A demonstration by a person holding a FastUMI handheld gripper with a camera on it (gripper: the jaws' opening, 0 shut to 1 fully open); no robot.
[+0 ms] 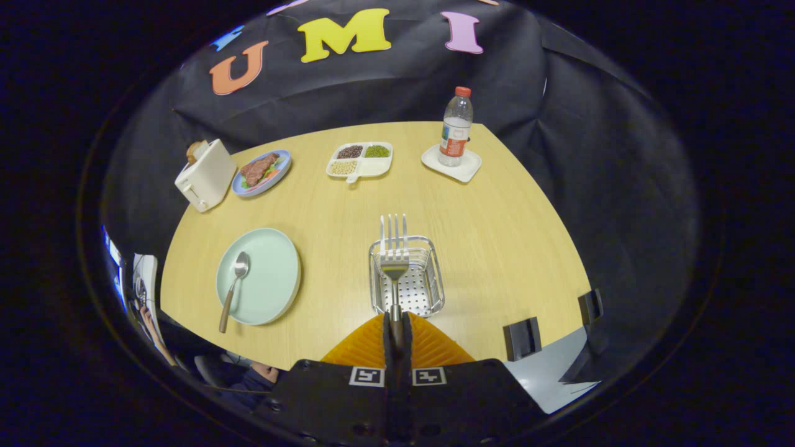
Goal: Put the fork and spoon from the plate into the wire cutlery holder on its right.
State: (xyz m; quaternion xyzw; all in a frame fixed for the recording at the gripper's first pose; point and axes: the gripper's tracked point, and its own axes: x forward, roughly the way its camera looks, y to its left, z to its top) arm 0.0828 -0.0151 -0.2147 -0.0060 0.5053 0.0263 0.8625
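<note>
My gripper [396,326] is shut on the handle of a metal fork [394,248]. The fork points forward from between the fingers, its tines reaching past the far rim of the wire cutlery holder [435,273]. The holder, a small square metal basket with a perforated floor, sits on the wooden table just ahead of the fingers, below the fork. To the holder's left lies a pale green plate [270,273]. A spoon [233,287] with a brown handle rests on the plate's left part, its handle sticking out over the near rim.
Further back on the table [497,236] stand a cream toaster [205,174], a blue plate of food [261,172], a white divided dish of beans [361,160] and a water bottle [456,127] on a white coaster. Two dark clamps [523,338] grip the table's near right edge.
</note>
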